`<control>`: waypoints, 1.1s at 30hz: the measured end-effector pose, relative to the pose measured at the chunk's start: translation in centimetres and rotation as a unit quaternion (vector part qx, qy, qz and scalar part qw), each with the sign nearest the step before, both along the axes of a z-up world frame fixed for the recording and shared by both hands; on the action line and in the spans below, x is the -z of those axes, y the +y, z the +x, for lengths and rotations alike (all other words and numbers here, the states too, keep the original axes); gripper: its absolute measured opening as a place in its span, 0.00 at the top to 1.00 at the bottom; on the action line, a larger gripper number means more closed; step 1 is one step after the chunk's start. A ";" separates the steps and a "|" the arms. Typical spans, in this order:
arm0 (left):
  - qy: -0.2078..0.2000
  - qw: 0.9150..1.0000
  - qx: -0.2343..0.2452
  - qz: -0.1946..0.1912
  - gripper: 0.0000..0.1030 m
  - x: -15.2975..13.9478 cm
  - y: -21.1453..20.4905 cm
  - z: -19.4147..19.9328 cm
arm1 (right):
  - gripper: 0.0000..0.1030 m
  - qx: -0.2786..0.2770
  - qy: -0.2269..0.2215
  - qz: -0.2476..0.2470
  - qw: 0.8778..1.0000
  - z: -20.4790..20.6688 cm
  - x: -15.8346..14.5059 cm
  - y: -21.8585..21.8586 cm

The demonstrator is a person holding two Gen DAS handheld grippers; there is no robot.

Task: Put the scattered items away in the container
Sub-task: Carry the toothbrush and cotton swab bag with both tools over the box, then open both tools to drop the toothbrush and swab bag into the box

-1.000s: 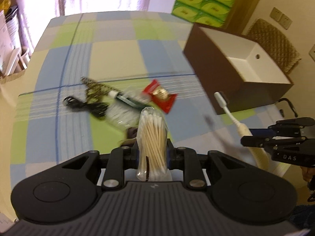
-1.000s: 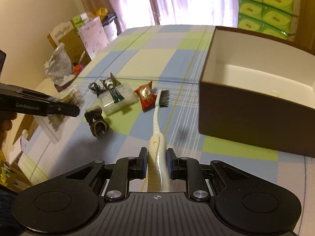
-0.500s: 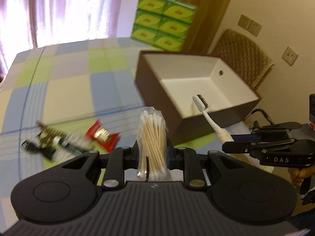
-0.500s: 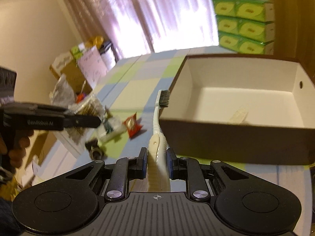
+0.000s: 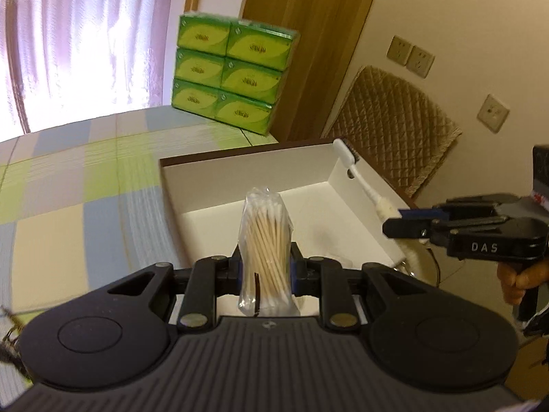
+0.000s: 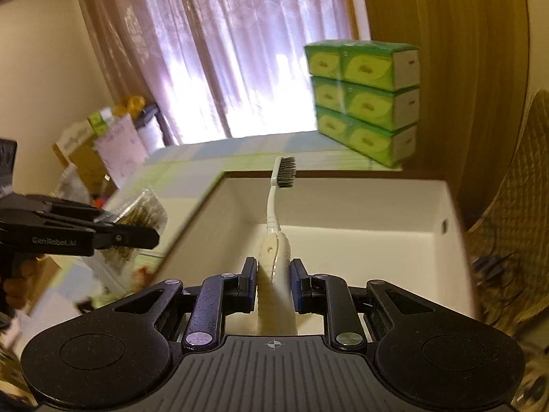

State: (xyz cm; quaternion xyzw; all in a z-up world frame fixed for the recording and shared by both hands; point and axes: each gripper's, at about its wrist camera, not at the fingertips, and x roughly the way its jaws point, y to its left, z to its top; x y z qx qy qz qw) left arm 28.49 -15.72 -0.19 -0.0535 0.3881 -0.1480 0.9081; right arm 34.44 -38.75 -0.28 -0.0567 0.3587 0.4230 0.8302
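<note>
My left tongs [image 5: 266, 271] are clamped on a clear plastic packet of wooden cotton swabs [image 5: 266, 237], which stands upright between the two fingers, its top rising just ahead of the tips. Directly beyond that packet lies the brown cardboard box with a white inside [image 5: 247, 168]; its near wall sits right under my fingertips, so the swabs hang over the near part of its open top.

To the right of my left tongs, my right tongs [image 5: 394, 218] reach in from the side, and the person's hand [image 5: 521, 279] grips their handle. They pinch the thick cream handle of a white toothbrush with dark bristles [image 5: 360, 178], which points away and up over the box's right wall.

In the right wrist view, the right tongs [image 6: 273, 279] are closed on the toothbrush [image 6: 274, 226] low on its handle. The neck slants forward over the box [image 6: 343, 185], and the bristle head lines up with the far rim. To the left of these tongs my left tongs [image 6: 151, 237] hold the swab packet [image 6: 144, 211] beside the box's left wall.

Past the box, on the checked blue, green and cream tablecloth [image 5: 68, 178], stands a stack of green tissue boxes [image 5: 233, 72]. To the far right is a quilted tan chair back [image 5: 394, 130]. Farthest off hang pale purple curtains [image 6: 240, 51], lit from behind.
</note>
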 end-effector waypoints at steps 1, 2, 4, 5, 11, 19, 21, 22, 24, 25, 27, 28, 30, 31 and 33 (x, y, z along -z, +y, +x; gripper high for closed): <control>0.006 1.000 0.001 0.004 0.82 0.4 -0.4 1.1 | 0.78 -0.006 -0.001 -0.013 1.000 1.1 0.4 0.1; 0.012 1.000 0.003 0.009 0.82 0.9 -0.8 2.2 | 0.79 -0.010 -0.003 -0.023 1.000 2.0 0.9 0.2; 0.031 0.999 0.002 0.021 0.82 2.0 -1.6 4.3 | 0.78 -0.023 -0.001 -0.049 0.999 3.9 2.1 0.5; 0.039 0.999 0.002 0.026 0.82 2.6 -1.9 5.2 | 0.78 -0.029 -0.001 -0.061 0.998 4.8 2.6 0.7; 0.092 0.995 0.004 0.049 0.82 6.0 -4.1 10.3 | 0.78 -0.073 0.005 -0.134 0.988 8.9 6.0 1.9; 0.137 0.987 0.002 0.079 0.82 9.7 -6.4 14.6 | 0.78 -0.100 0.026 -0.179 0.978 12.1 9.6 3.3; 0.142 0.986 0.000 0.082 0.82 10.2 -6.8 15.3 | 0.78 -0.102 0.029 -0.184 0.977 12.5 10.2 3.5; 0.145 0.986 -0.001 0.084 0.82 10.4 -7.0 15.6 | 0.78 -0.102 0.029 -0.186 0.977 12.6 10.3 3.6; 0.145 0.985 -0.002 0.091 0.82 10.6 -7.5 16.1 | 0.78 -0.101 0.030 -0.192 0.976 12.8 10.6 3.8; 0.146 0.985 -0.004 0.094 0.82 10.8 -7.6 16.3 | 0.78 -0.101 0.030 -0.193 0.975 12.9 10.8 3.9; 0.149 0.984 -0.009 0.097 0.81 11.1 -7.9 16.7 | 0.78 -0.101 0.022 -0.198 0.975 12.9 11.0 4.1; 0.150 0.984 -0.014 0.098 0.73 11.2 -8.0 16.8 | 0.78 -0.104 0.016 -0.201 0.974 12.8 10.9 4.2; 0.150 0.984 -0.022 0.098 0.51 11.2 -8.0 16.8 | 0.66 -0.105 0.010 -0.203 0.973 12.6 10.7 4.3; 0.146 0.984 -0.026 0.099 0.41 11.2 -8.1 16.8 | 0.20 -0.108 0.008 -0.202 0.973 12.6 10.6 4.4; 0.139 0.984 -0.028 0.104 0.40 10.9 -8.2 16.7 | 0.03 -0.103 -0.017 -0.185 0.977 12.2 10.0 4.1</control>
